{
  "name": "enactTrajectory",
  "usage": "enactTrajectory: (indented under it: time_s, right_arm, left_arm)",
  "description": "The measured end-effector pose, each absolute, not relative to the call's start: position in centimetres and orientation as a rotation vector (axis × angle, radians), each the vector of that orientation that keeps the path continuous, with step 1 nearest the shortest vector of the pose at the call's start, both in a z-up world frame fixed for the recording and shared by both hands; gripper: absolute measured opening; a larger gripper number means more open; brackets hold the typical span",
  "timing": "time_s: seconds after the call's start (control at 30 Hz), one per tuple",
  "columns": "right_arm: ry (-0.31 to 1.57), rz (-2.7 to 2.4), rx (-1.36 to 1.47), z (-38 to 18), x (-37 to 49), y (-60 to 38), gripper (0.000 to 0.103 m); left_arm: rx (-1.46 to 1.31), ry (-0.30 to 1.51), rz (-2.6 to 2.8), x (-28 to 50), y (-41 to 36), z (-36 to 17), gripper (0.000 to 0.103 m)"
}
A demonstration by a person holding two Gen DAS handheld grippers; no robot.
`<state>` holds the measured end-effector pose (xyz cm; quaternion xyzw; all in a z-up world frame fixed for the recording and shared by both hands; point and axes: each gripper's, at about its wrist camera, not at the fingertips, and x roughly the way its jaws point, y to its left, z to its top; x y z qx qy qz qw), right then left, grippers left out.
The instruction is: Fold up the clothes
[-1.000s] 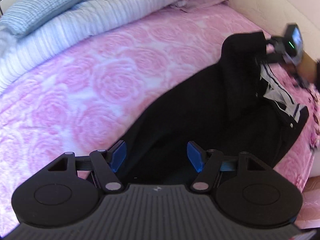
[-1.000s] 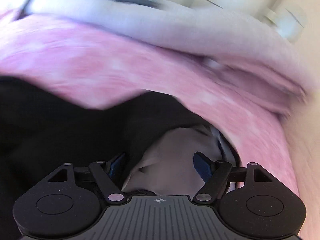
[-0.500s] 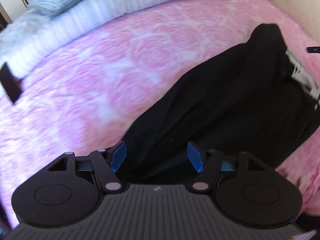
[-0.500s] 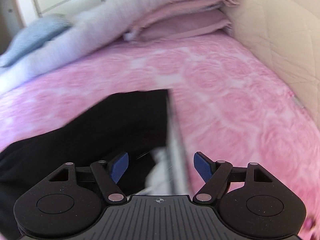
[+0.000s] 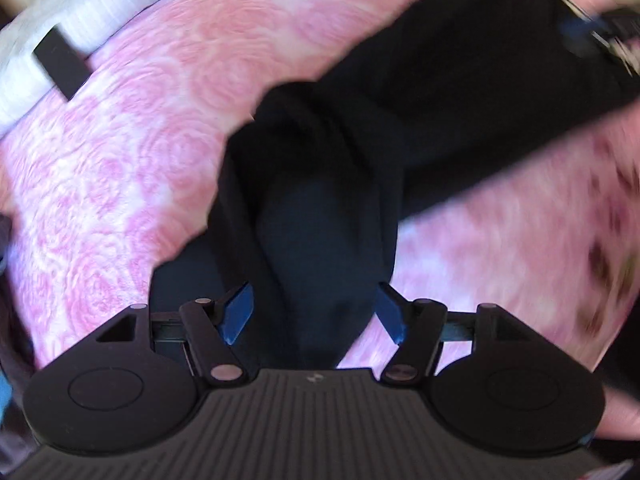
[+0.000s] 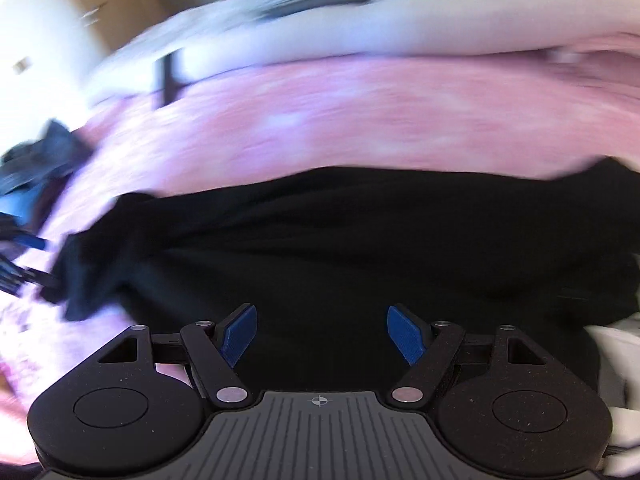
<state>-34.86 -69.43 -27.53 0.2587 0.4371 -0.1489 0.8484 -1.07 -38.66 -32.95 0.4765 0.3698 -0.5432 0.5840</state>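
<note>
Between the parted jaws of my left gripper (image 5: pixel 314 312) a bunched end of the black garment (image 5: pixel 420 112) hangs, its cloth filling the gap; the blue pads (image 5: pixel 236 312) stand wide and neither presses the fabric that I can see. Ahead of those jaws the garment runs up and to the right across the pink rose-patterned bedspread (image 5: pixel 132 168), which lies on both sides of it. Far ahead to the left a small black rectangle (image 5: pixel 60 64) sits at the edge of the pale striped bedding (image 5: pixel 72 4).

My right gripper (image 6: pixel 320 334) also has its jaws spread apart with nothing clamped, and the black garment (image 6: pixel 360 240) lies directly under and ahead of them as a broad dark band. Beyond it the pink bedspread (image 6: pixel 360 120) stretches away, blurred.
</note>
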Motion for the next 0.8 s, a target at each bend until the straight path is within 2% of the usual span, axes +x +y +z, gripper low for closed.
enactTrajectory:
  time_s: [0.17,0.23,0.27,0.3,0.4,0.43,0.47,0.5,0.6,0.77,0.8]
  right_arm:
    - [0.997,-0.079,0.393,-30.6,-23.6,-62.6,0.076]
    - [1.072,-0.014,0.260,-32.9,-19.4,-59.9,0.076]
    - [1.109,0.018,0.192,-34.1,-17.3,-58.5,0.076]
    - [1.136,0.049,0.136,-35.1,-15.7,-57.4,0.075]
    - [1.151,0.116,0.096,-36.7,-11.7,-55.7,0.075]
    - [1.123,0.113,0.142,-36.1,-10.5,-55.9,0.069]
    - [1.089,0.111,0.210,-35.3,-9.4,-56.6,0.054]
    - [1.052,0.111,0.281,-34.4,-8.4,-57.3,0.048]
    - [0.958,0.060,0.342,-31.0,-4.6,-59.5,0.047]
    - [0.802,0.045,0.253,-27.2,6.5,-63.1,0.048]
    - [0.769,0.044,0.242,-26.4,8.5,-63.7,0.048]
  left_arm:
    - [1.285,0.632,-1.301,-0.1,-33.7,-36.5,0.063]
    - [1.238,0.627,-1.303,1.9,-33.0,-37.4,0.063]
    - [1.198,0.656,-1.319,3.0,-33.0,-37.9,0.058]
    - [1.145,0.705,-1.360,4.1,-33.1,-38.3,0.042]
    - [0.983,0.816,-1.407,7.4,-32.9,-37.9,0.009]
    - [0.929,0.844,-1.407,8.4,-32.6,-37.6,0.008]
    - [0.871,0.878,-1.393,9.6,-31.9,-37.1,0.006]
    - [0.817,0.910,-1.379,10.6,-31.1,-36.7,0.004]
    - [0.749,0.958,-1.332,12.4,-29.3,-36.1,0.000]
    - [0.669,1.009,-1.264,14.6,-26.8,-35.4,0.000]
    - [0.661,1.007,-1.248,14.8,-26.7,-35.3,0.003]
